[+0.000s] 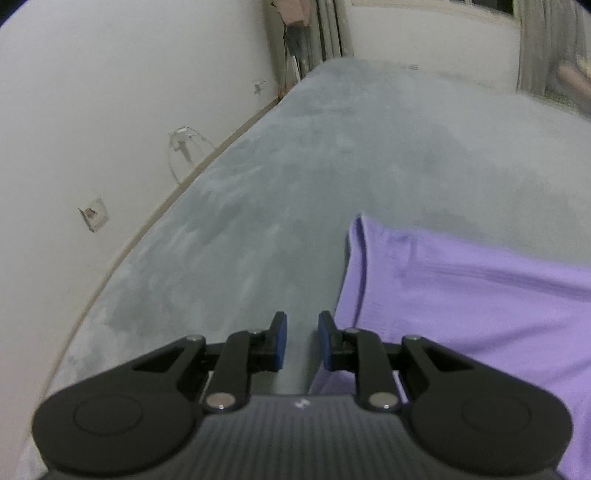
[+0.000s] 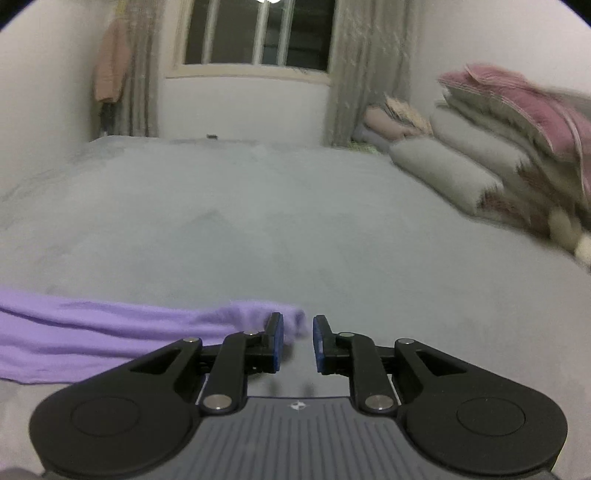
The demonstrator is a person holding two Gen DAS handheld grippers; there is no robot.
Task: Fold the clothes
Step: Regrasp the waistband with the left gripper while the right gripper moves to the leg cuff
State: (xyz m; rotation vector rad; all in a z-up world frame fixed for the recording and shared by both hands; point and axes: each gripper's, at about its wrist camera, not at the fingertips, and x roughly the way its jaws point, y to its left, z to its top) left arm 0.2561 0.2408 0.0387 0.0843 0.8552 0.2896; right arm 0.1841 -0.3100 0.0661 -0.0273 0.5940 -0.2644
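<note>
One purple garment (image 1: 461,295), thin and soft, spread on a grey bedcover (image 1: 295,184) with long shallow creases running across it; edge on the left side doubled over into a narrow raised fold ending in a corner. Seen from the right wrist as a flattened band (image 2: 92,332) with a bunched, fuzzy end just ahead of the fingers. Two grippers, each with two black fingers tipped in blue pads. Left gripper (image 1: 302,341) spread, nothing between the pads, held over bare bedcover with the garment's folded edge just beside the right-hand finger (image 1: 327,339). Right gripper (image 2: 297,342) likewise spread and empty, the bunched cloth end near the left-hand finger (image 2: 275,341); contact with it cannot be told. One stack of folded bedding (image 2: 498,158), grey, cream and pink, piled at the right of the bed. One window (image 2: 258,33) behind, curtains (image 2: 365,66) at each side, one pinkish garment (image 2: 110,62) hanging by the left curtain.
</note>
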